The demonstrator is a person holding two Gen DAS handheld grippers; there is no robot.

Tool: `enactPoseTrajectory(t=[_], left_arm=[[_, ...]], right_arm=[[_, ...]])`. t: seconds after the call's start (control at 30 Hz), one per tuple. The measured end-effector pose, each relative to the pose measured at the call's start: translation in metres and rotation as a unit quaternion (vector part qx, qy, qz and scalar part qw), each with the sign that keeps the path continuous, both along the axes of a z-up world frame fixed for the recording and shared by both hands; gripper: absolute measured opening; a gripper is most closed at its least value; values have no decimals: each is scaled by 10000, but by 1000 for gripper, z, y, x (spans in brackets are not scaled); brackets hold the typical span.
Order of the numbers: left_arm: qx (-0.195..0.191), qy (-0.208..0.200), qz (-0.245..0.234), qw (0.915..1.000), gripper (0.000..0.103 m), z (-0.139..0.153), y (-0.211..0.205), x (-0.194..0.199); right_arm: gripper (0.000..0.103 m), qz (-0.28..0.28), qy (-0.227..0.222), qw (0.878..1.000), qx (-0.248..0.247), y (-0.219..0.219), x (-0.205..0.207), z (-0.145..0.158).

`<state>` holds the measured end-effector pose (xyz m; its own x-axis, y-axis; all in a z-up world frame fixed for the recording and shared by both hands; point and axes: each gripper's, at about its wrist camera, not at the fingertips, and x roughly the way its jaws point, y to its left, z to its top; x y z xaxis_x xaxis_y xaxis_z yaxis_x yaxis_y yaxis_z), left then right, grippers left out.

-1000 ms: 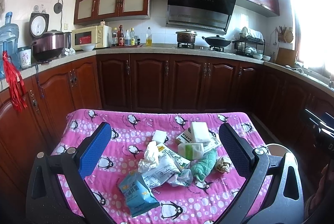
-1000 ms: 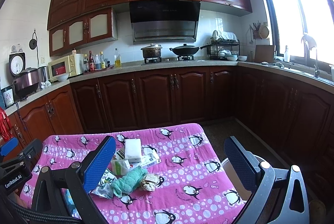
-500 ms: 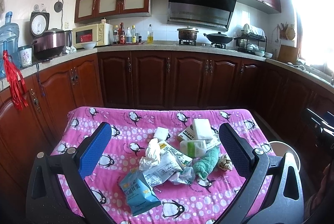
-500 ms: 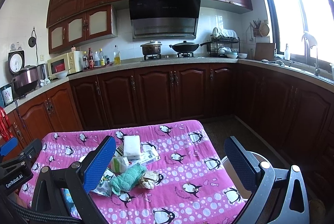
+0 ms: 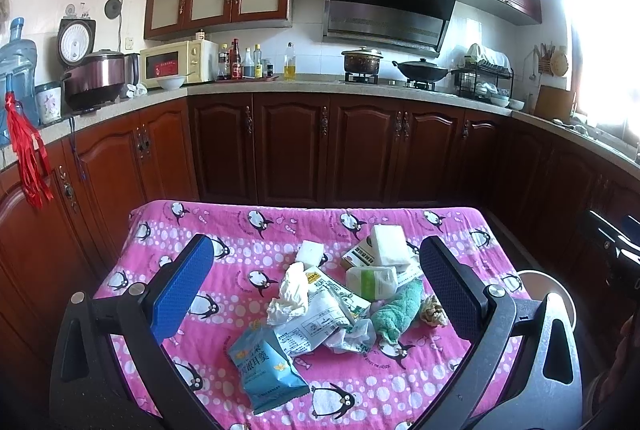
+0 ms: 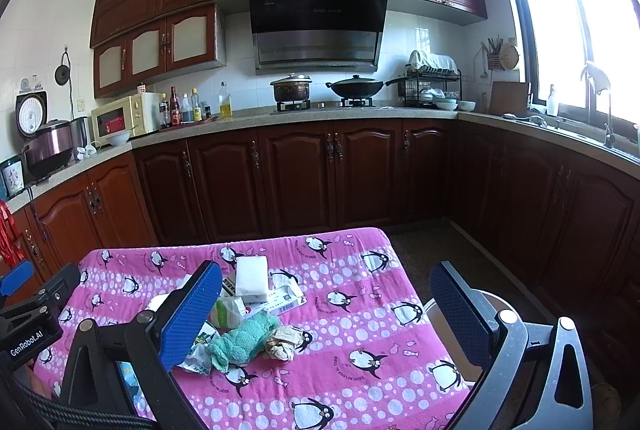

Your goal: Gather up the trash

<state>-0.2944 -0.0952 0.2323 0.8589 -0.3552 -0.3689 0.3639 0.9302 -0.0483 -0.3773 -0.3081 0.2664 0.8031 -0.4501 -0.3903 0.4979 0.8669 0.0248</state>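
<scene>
a: where is the trash?

b: heaped mid-table on the pink penguin-print cloth [image 5: 168, 230]: a light blue crinkly snack bag [image 5: 266, 370], a crumpled white tissue [image 5: 290, 294], a soft teal cloth wad [image 5: 394, 310]

a: how does it handle?

b: likely light, limp and slippery; pinch the bag's sealed edge

a: jaws?

b: left gripper [image 5: 316, 282] and right gripper [image 6: 326, 310] both spread wide, empty, above the table

a: writing?

b: "genrobot.ai" on the left gripper body; the bag's yellow characters are unreadable

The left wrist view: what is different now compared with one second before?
Little: the view tilted up slightly, so the table and trash pile sit a bit lower in frame. Both claws, left claw and right claw, remain open and empty. No trash moved; the blue bag and green cloth lie as before.
</scene>
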Motion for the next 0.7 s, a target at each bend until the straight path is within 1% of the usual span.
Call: enactPoseTrajectory(t=[0.23, 0.7], left_arm=[[-15, 57, -1, 10000, 102, -1, 1, 5], [51, 278, 48, 9996, 102, -14, -1, 20]], right_arm=[[103, 26, 72, 10000, -17, 0, 6, -4], [103, 67, 293, 9995, 30, -3, 22, -18]])
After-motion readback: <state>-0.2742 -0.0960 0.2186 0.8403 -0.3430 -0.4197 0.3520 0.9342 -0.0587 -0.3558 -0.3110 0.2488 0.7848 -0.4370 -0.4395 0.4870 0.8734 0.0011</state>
